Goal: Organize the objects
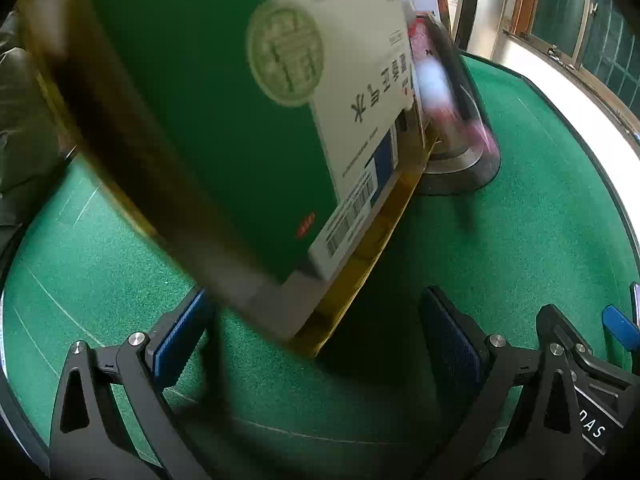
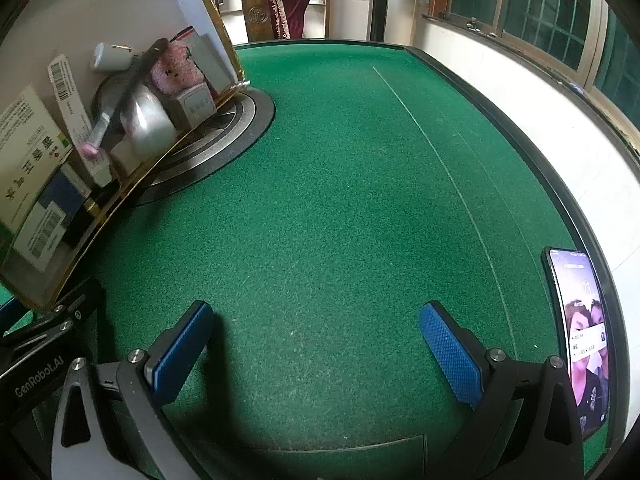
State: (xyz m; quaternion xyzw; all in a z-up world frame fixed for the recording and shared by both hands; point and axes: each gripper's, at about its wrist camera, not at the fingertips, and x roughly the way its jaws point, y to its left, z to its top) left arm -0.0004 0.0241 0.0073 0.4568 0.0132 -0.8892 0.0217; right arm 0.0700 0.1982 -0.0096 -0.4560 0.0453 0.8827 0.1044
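A gold-rimmed cardboard box point(image 2: 132, 196) leans steeply with its open side towards me, its far edge against the round metal hub point(image 2: 240, 128). Its contents have slid to the low side: a green-and-white medicine carton point(image 2: 24, 160), a pink fuzzy item point(image 2: 176, 72), a silver pouch point(image 2: 148, 124), a white tube point(image 2: 110, 56) and a small grey box point(image 2: 192, 106). In the left wrist view the carton point(image 1: 224, 120) looms blurred, and the box's low corner hangs between the wide-apart pads of my left gripper point(image 1: 316, 312), untouched by them. My right gripper point(image 2: 316, 312) is open over bare felt.
The green felt table point(image 2: 360, 200) has a dark raised rim. A lit phone point(image 2: 580, 340) lies by the right edge. A wooden chair with a maroon cloth point(image 2: 288, 4) stands beyond the table, and windows line the right wall.
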